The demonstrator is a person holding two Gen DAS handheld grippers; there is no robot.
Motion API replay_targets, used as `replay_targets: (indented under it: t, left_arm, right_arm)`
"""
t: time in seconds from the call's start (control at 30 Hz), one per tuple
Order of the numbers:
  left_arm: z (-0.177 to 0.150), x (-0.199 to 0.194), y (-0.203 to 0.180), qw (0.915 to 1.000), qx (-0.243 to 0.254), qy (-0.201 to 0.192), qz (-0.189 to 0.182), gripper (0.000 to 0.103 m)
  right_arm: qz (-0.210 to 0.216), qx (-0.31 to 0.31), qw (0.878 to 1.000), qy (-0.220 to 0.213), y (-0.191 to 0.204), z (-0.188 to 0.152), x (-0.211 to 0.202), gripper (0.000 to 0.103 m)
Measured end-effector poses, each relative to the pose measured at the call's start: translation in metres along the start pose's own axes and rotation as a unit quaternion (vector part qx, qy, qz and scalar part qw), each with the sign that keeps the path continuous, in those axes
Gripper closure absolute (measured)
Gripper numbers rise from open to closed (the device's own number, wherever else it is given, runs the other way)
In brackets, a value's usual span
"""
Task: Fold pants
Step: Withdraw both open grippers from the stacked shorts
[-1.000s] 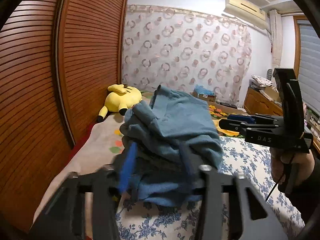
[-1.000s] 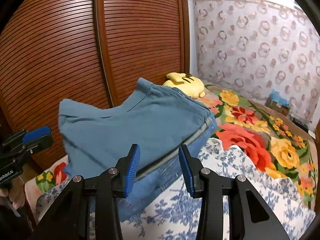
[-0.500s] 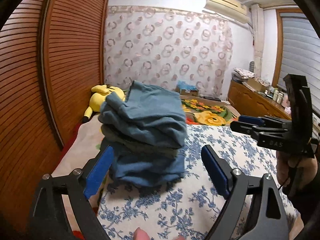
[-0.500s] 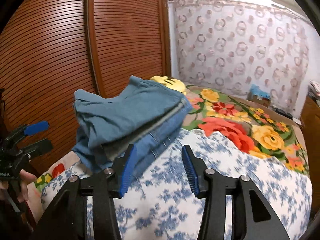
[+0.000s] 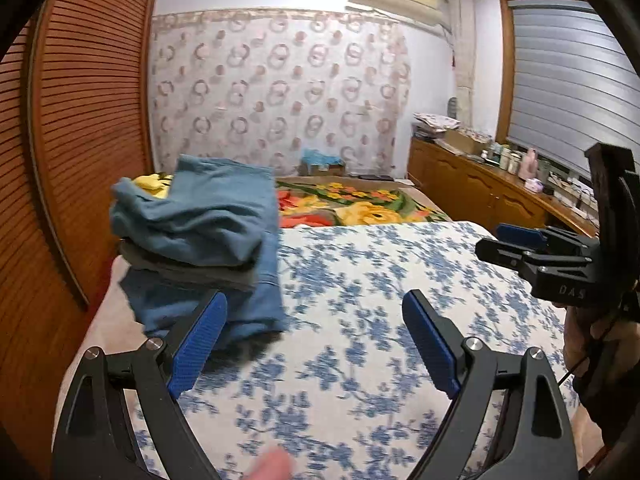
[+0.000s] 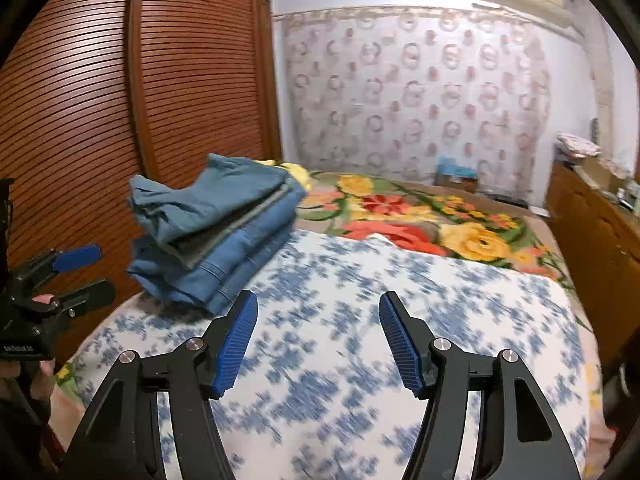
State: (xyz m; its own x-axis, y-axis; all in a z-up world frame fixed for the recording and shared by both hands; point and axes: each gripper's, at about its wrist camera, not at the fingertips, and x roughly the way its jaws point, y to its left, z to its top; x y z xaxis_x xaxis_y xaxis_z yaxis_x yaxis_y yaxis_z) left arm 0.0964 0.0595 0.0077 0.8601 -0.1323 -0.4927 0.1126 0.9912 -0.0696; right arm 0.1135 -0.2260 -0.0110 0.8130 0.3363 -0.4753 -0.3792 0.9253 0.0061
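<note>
A stack of folded clothes topped by teal-blue pants [image 5: 204, 216] [image 6: 212, 204] rests on the left part of the bed, with denim layers underneath. My left gripper [image 5: 314, 316] stands open, back from the stack, its left pad just in front of the pile's near edge; nothing sits between its jaws. My right gripper [image 6: 318, 316] is to the right of the stack over the blue-flowered sheet [image 6: 360, 320]; its jaws are opening and hold nothing. Each gripper also shows at the edge of the other view: the right gripper [image 5: 520, 240], the left gripper [image 6: 76, 276].
A slatted wooden wardrobe [image 6: 100, 100] runs along the left of the bed. A floral blanket [image 6: 420, 220] covers the far half, and a yellow plush toy [image 5: 152, 182] peeks from behind the stack. A wooden dresser [image 5: 480, 188] with clutter lines the right wall.
Both grippers let go of the pants and drew back and to the right. The left jaws spread wide and the right jaws widened. The pants now lie on the stack.
</note>
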Motion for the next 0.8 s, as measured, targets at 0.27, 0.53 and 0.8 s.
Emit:
replay_targets:
  t: [0.27,0.53,0.8]
  left_arm:
    - [-0.006,0.004,-0.033,0.9998,0.003,0.013,-0.018,0.013]
    - [-0.004,0.002,-0.058,0.9996,0.011,0.018,-0.021,0.013]
    - [0.009,-0.005,-0.067,0.9997,0.011,0.007,-0.019,0.013]
  right_arm:
    - [-0.049,0.026,0.998,-0.003,0.001,-0.023,-0.046,0.026]
    - [-0.071,0.046,0.996,-0.006,0.007,-0.034,-0.078,0.023]
    - [-0.096,0.058,0.994,-0.015,0.017,-0.028,-0.096,0.020]
